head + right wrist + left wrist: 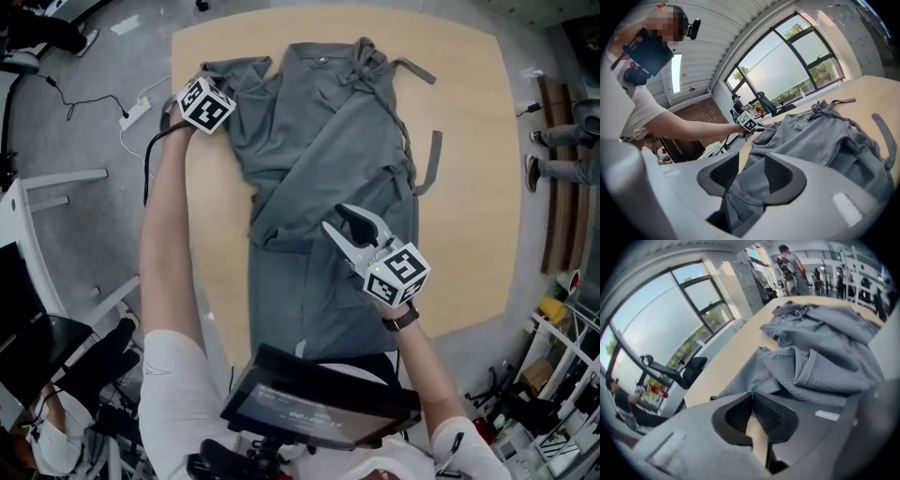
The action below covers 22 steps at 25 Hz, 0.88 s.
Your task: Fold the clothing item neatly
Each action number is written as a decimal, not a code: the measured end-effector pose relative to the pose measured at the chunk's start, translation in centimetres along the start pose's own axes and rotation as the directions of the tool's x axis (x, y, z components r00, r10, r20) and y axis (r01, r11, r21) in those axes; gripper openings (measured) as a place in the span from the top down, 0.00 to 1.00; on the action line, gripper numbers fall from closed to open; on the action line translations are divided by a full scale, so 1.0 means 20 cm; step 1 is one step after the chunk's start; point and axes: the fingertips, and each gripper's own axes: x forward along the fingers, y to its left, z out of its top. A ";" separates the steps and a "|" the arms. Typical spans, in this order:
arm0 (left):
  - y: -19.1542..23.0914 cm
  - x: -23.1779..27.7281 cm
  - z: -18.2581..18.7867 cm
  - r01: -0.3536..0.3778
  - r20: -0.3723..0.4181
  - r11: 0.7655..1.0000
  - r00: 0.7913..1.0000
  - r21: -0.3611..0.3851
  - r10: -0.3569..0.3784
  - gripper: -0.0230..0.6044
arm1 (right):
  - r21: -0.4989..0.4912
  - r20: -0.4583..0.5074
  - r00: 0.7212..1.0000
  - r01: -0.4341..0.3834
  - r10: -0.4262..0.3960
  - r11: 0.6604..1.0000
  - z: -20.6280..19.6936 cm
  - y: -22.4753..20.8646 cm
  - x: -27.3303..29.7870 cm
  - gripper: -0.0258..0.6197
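Mid-fold, seemingly — right claw (pixel 751 161) gripping garment (pixel 319 169), left claw (pixel 752 399) closed, cloth edge just ahead; next, probably carrying it across evenly.

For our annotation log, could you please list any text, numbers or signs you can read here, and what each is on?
Screen at the bottom edge: faint characters, too blurred to read.
Marker cubes: black-and-white square patterns, no words.
Nothing else bears readable print.

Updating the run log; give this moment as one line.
left gripper shut at garment corner, grip unclear | right gripper shut on garment fold | garment on table
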 end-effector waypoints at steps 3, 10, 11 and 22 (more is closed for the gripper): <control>0.05 -0.18 -0.04 0.043 0.091 0.951 0.996 -0.306 -0.016 0.94 | 0.017 0.024 1.000 0.001 -0.002 1.000 0.04 0.00 -0.02 0.71; 0.29 -0.85 -0.37 0.270 0.354 0.453 0.928 -0.850 0.111 0.95 | 0.035 0.096 0.994 -0.049 0.046 0.998 0.16 0.09 -0.09 0.72; 0.31 -0.95 -0.42 0.297 0.375 0.391 0.916 -0.871 0.139 0.95 | 0.040 0.101 0.994 -0.054 0.049 0.998 0.17 0.11 -0.11 0.73; 0.36 -1.76 -1.00 0.554 0.461 -0.063 0.746 -0.830 0.481 0.95 | 0.102 0.167 0.984 -0.073 0.055 0.992 0.22 0.20 -0.33 0.73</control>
